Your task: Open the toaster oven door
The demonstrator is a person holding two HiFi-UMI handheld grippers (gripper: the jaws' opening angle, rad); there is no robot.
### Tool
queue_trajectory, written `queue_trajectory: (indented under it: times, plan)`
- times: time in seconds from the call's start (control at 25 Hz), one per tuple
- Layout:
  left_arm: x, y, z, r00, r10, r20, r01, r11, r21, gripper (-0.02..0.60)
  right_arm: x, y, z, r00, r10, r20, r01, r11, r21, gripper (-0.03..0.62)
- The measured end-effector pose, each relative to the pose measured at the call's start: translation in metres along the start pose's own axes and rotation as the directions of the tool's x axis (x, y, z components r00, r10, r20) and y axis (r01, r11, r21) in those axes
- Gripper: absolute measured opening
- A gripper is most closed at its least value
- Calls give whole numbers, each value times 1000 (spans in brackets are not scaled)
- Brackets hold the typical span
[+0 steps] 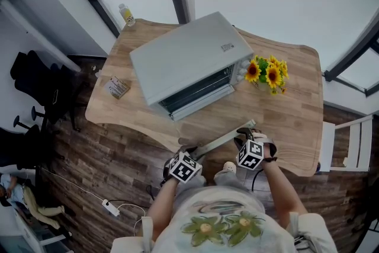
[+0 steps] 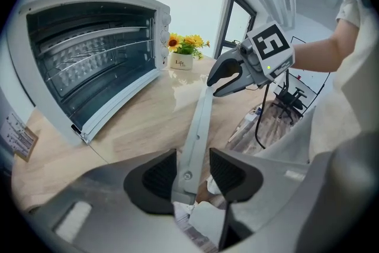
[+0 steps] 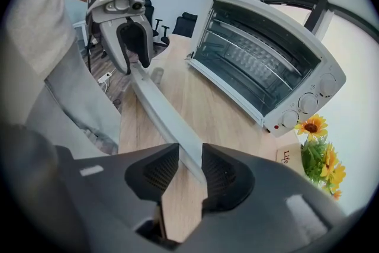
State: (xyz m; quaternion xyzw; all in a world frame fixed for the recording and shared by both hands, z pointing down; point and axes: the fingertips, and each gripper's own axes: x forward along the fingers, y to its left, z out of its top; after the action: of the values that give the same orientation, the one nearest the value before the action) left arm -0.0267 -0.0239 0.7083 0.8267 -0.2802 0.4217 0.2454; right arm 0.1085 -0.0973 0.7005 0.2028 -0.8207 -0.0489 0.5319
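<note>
- The grey bar is clamped by the right gripper. In the left gripper it lies between slackened pads, with a gap seen beside one.
- The toaster oven door is seen well ahead of both sets of fingertips, apparently already lowered.
- The door is judged stiff, hinged and probably glass-paned, so its free edge should be taken gently.
</note>
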Motion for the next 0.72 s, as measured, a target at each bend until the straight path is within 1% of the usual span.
queue_trajectory:
  times: [0.08, 0.2, 0.32, 0.48, 0.72]
  plan:
    - [-2, 1, 3, 1000, 0, 9, 0, 1000, -4, 170, 0, 0, 1, 1000, 1, 1, -1, 1000, 26, 127]
    - [-5, 4, 8, 999, 7, 34, -6, 1000, -15, 170, -4, -4, 2, 1000, -10, 6, 10, 998, 60, 157]
    - [-10, 8, 14, 998, 19, 56, -18, 1000, -22, 170, -11, -9, 6, 999, -29, 20, 27, 997, 75, 158]
    - [-20, 12, 28, 994, 32, 103, -30, 999, -16, 172, -22, -13, 11, 998, -48, 40, 44, 994, 96, 158]
    - [-34, 16, 45, 984, 49, 174, -44, 999, -27, 170, -42, -23, 22, 992, -88, 94, 71, 983, 172, 154]
